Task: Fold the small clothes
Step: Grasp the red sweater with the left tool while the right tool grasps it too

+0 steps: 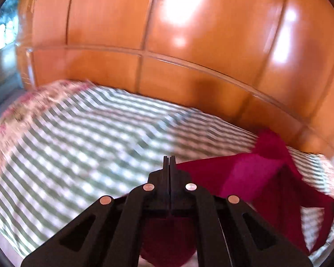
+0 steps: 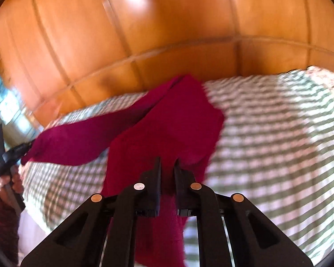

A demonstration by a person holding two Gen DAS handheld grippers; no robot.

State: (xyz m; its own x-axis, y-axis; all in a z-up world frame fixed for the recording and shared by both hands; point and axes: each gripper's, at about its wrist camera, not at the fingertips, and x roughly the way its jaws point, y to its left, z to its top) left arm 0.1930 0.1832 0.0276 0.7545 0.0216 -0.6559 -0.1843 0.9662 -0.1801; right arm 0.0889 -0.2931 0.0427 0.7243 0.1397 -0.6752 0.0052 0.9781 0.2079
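A magenta garment (image 1: 251,173) hangs in the air above a green-and-white checked bed (image 1: 82,146), stretched between my two grippers. My left gripper (image 1: 169,158) has its jaws pressed together on one end of the cloth, which bunches under the fingers. In the right wrist view the garment (image 2: 167,124) drapes over and between the fingers of my right gripper (image 2: 168,160), which is closed on a thick fold of it. The left gripper (image 2: 13,155) shows at the far left of that view, holding the garment's other end.
A glossy orange wooden wardrobe (image 1: 167,44) stands close behind the bed. A floral pillow or cover (image 1: 29,106) lies at the bed's left end. A window (image 1: 4,31) is at the far left. The person's hand (image 2: 9,182) holds the left gripper.
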